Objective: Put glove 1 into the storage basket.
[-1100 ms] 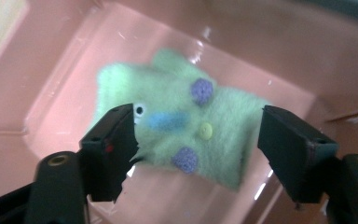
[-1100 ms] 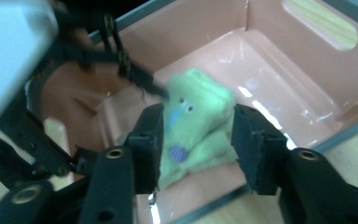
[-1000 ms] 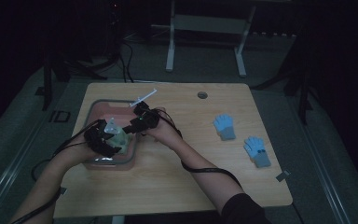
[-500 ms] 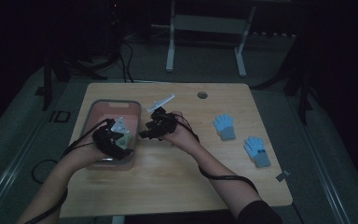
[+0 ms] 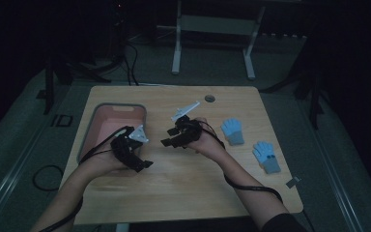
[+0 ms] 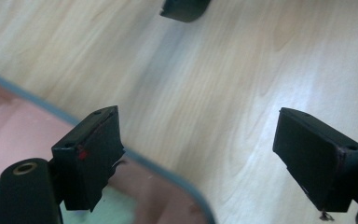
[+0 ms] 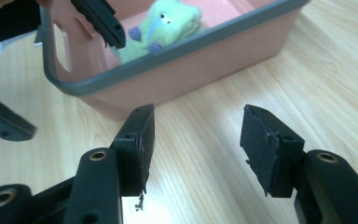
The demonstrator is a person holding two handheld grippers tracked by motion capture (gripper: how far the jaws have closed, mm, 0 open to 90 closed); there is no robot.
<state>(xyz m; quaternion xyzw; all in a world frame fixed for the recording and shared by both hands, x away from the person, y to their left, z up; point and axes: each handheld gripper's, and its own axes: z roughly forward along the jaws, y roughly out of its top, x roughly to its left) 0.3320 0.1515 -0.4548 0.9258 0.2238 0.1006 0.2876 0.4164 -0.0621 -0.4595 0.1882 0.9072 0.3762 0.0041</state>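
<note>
Green plush toy sits in the pink bin, so drop-off looks done. My left gripper, jaws just opening, and right gripper are both spread and empty. Next up: blue gloves at 3 o'clock (probably).

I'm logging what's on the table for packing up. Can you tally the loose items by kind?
Blue gloves: 2
Pink bin with grey rim: 1
Green plush toy in the bin: 1
Total: 4
</note>
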